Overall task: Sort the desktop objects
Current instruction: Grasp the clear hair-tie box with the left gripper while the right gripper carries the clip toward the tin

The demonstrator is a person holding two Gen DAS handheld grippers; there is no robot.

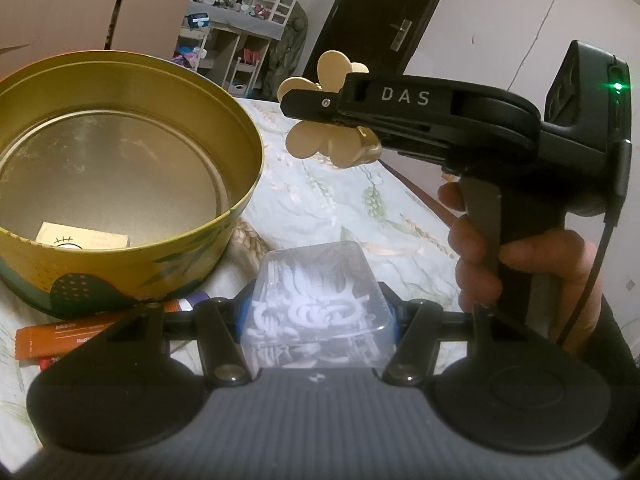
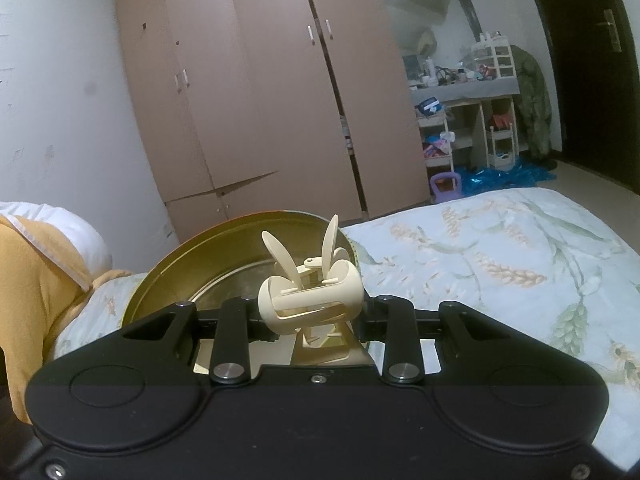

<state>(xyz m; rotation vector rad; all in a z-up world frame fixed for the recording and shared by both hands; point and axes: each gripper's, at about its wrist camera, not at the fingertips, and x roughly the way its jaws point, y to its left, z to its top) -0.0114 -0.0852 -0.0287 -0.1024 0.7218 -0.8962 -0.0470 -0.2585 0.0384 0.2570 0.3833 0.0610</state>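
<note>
My left gripper (image 1: 320, 320) is shut on a clear plastic box (image 1: 316, 288) with white pieces inside, held just above the bedspread. A round gold tin (image 1: 240, 184) stands open to its left, with a small card (image 1: 82, 236) lying on the tin's floor. My right gripper (image 1: 308, 120) reaches in from the right, held by a hand (image 1: 520, 264), and is shut on a cream butterfly hair claw (image 1: 332, 148). In the right wrist view the hair claw (image 2: 310, 300) sits between the right gripper (image 2: 312, 316) jaws, just short of the gold tin (image 2: 224, 240).
An orange packet (image 1: 64, 338) and a purple-tipped tube (image 1: 192, 302) lie on the bedspread (image 1: 340, 200) beside the tin. A yellow blanket and white pillow (image 2: 48, 264) sit at the left of the bed. A wardrobe (image 2: 260, 100) and cluttered shelves (image 2: 472, 120) stand beyond.
</note>
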